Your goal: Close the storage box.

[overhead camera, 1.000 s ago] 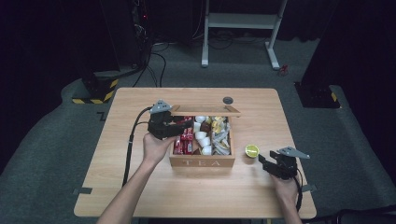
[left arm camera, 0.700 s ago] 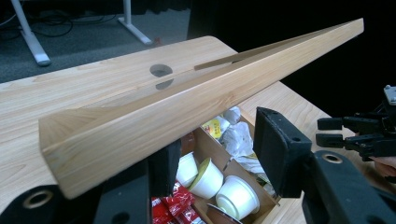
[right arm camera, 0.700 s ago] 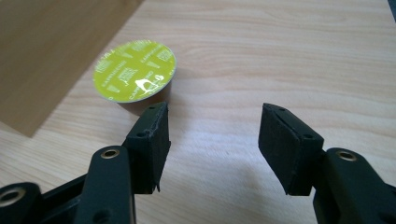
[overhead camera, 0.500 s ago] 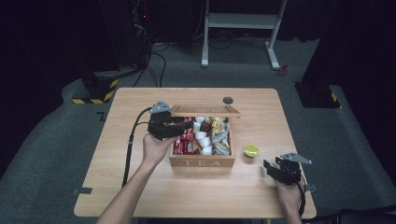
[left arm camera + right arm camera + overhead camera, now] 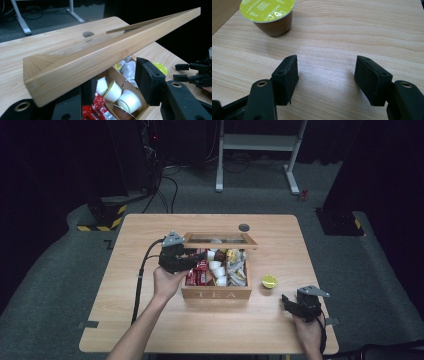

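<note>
A wooden table (image 5: pixel 150 320) carries a wooden tea box (image 5: pixel 216 294) near its middle, with "TEA" on its front wall. Its lid (image 5: pixel 100 57), a wooden frame with a clear pane, stands raised above the back of the box. In the left gripper view the lid's front rail runs across between the two black jaws, which stand about halfway apart on either side of it; whether the pads press on the wood I cannot tell. The left gripper (image 5: pixel 192 261) sits at the box's left rear corner in the high view, held by the person's left hand (image 5: pixel 166 282).

Inside the box lie red packets (image 5: pixel 199 272) in the left compartment, white pods (image 5: pixel 216 270) in the middle one and pale wrappers (image 5: pixel 236 270) in the right one.

The right gripper (image 5: pixel 325 75) hangs over bare table near the front right corner, well apart from the box, jaws wide with nothing between them.

A small coffee pod (image 5: pixel 268 15) with a lime-green "cappuccino" lid stands upright on the table just right of the box, between it and the right gripper, apart from both.
</note>
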Motion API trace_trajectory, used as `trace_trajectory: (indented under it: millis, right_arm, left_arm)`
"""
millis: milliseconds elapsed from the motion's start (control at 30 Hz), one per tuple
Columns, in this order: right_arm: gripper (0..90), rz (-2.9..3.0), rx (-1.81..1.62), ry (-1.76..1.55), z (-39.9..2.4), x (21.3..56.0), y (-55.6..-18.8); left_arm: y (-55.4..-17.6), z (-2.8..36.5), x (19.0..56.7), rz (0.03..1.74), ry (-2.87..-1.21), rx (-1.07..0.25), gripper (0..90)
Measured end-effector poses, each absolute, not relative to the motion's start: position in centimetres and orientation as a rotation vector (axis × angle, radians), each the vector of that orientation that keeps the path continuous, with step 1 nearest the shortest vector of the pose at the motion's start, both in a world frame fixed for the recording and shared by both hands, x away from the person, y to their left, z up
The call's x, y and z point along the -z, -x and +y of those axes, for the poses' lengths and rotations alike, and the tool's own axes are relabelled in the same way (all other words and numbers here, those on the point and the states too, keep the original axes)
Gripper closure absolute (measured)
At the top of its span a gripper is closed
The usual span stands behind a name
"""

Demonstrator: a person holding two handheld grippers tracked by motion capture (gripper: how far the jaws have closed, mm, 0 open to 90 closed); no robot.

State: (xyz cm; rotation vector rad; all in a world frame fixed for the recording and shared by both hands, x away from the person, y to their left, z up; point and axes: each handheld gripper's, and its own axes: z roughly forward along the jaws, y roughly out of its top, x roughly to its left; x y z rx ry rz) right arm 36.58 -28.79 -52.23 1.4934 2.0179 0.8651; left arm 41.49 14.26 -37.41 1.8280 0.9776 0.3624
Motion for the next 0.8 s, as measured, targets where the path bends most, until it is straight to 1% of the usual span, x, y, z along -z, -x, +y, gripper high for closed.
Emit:
trace_trajectory:
  millis: [167, 300, 367, 567, 667, 800]
  right_arm:
    - [35.3, 2.019, -0.865, -1.494, -28.8, 52.2, -36.6]
    - [35.0, 2.019, -0.864, -1.493, -28.8, 52.2, -36.6]
    - [33.8, 2.018, -0.863, -1.495, -28.8, 52.2, -36.6]
    - [33.7, 2.018, -0.863, -1.496, -28.8, 52.2, -36.6]
    - [33.5, 2.016, -0.862, -1.499, -28.8, 52.2, -36.6]
    - [33.4, 2.015, -0.861, -1.497, -28.8, 52.3, -36.6]
  left_arm:
    - [-41.4, 14.2, 37.4, 0.984, -1.836, -0.359, 53.3]
    - [-41.2, 14.3, 37.5, 1.003, -1.821, -0.324, 53.7]
    - [-41.1, 14.2, 37.6, 1.008, -1.831, -0.336, 53.8]
    - [-40.7, 14.3, 38.1, 1.002, -1.824, -0.328, 53.9]
    - [-40.5, 14.2, 38.3, 0.999, -1.859, -0.331, 53.9]
    - [-40.5, 14.2, 38.3, 1.002, -1.854, -0.336, 53.1]
